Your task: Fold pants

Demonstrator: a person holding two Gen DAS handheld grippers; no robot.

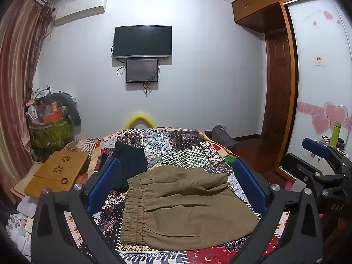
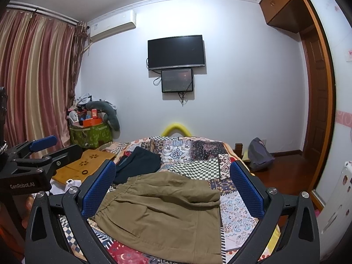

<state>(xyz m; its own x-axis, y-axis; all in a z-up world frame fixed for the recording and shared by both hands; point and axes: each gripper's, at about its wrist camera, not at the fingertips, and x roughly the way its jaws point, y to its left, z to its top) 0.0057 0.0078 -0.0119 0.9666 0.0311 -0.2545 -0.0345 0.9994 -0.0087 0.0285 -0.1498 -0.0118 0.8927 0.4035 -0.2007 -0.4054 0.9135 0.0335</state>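
Olive-brown pants (image 1: 182, 206) lie folded into a compact rectangle on the patchwork bedspread (image 1: 182, 149), elastic waistband to the left. In the right wrist view the same pants (image 2: 162, 213) fill the lower middle. My left gripper (image 1: 176, 176) hovers above them, open, blue pads wide apart, nothing held. My right gripper (image 2: 172, 178) also hangs above the pants, open and empty. The right gripper's body (image 1: 319, 167) shows at the right edge of the left wrist view; the left gripper's body (image 2: 37, 158) shows at the left of the right wrist view.
A dark navy garment (image 1: 129, 160) lies folded behind the pants. A wooden lap tray (image 1: 59, 171) sits at the bed's left side. A green basket of clutter (image 2: 90, 129) stands by the curtains, a grey bag (image 2: 259, 154) on the floor right, a wardrobe (image 1: 319, 70) beyond.
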